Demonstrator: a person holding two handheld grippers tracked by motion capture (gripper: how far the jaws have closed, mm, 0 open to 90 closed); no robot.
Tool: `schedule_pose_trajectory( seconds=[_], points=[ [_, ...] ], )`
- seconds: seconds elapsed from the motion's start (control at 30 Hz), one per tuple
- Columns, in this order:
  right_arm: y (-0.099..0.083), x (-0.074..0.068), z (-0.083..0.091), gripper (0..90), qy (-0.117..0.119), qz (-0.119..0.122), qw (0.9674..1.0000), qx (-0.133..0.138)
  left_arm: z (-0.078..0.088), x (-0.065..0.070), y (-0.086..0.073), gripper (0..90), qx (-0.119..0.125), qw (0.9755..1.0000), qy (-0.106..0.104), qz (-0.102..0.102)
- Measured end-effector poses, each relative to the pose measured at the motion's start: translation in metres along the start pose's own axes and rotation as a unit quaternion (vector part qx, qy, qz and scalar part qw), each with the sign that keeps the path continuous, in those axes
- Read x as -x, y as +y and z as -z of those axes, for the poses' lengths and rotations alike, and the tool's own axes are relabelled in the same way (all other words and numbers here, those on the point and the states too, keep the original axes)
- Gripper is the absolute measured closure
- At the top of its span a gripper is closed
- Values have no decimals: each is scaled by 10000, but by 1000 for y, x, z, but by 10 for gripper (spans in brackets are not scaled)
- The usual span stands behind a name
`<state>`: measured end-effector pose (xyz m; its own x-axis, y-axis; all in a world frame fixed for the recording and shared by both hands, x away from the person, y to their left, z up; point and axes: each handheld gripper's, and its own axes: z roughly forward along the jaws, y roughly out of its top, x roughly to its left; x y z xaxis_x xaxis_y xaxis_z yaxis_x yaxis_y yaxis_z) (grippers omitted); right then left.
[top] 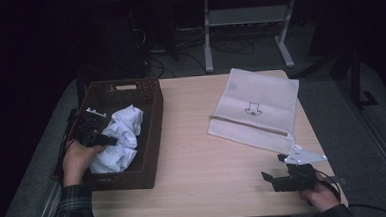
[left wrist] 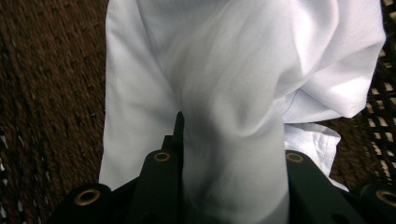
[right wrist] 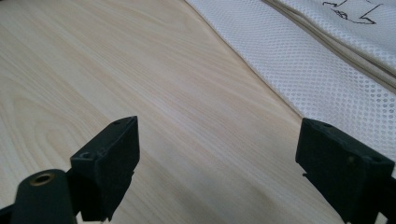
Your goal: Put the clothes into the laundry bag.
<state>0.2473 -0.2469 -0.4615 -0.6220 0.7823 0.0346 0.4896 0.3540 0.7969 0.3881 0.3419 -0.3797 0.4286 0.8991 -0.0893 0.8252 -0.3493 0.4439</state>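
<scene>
White garment (left wrist: 233, 70), crumpled, in brown basket (top: 151, 120); left gripper (top: 105, 140) jaws clamped on fold; right gripper (right wrist: 217, 154) jaws apart.

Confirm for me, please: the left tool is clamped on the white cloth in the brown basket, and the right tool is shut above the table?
Not quite: the right tool is open, its jaws wide apart over the table, as the right gripper view shows. The left tool does clamp the white cloth in the brown basket.
</scene>
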Motion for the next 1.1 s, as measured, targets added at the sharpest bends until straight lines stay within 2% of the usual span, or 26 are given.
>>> schedule_pose_trajectory(
  seconds=[0.2,0.33,0.53,0.83,1.07,1.1],
  points=[
    [0,1,0,128,48,23,10000,5,19,1,8,705,39,9999,58,-113],
    [0,2,2,128,65,16,10000,54,33,0,13,706,182,9998,-46,-74],
    [1,2,1,128,55,18,10000,82,48,4,21,706,337,9991,-181,-154],
    [2,2,1,128,40,14,9999,116,60,19,30,705,594,9962,-552,-303],
    [2,2,2,128,39,7,9999,130,64,29,35,706,689,9945,-646,-447],
    [2,2,2,128,38,-5,9999,134,66,33,37,706,743,9936,-700,-481]
  ],
)
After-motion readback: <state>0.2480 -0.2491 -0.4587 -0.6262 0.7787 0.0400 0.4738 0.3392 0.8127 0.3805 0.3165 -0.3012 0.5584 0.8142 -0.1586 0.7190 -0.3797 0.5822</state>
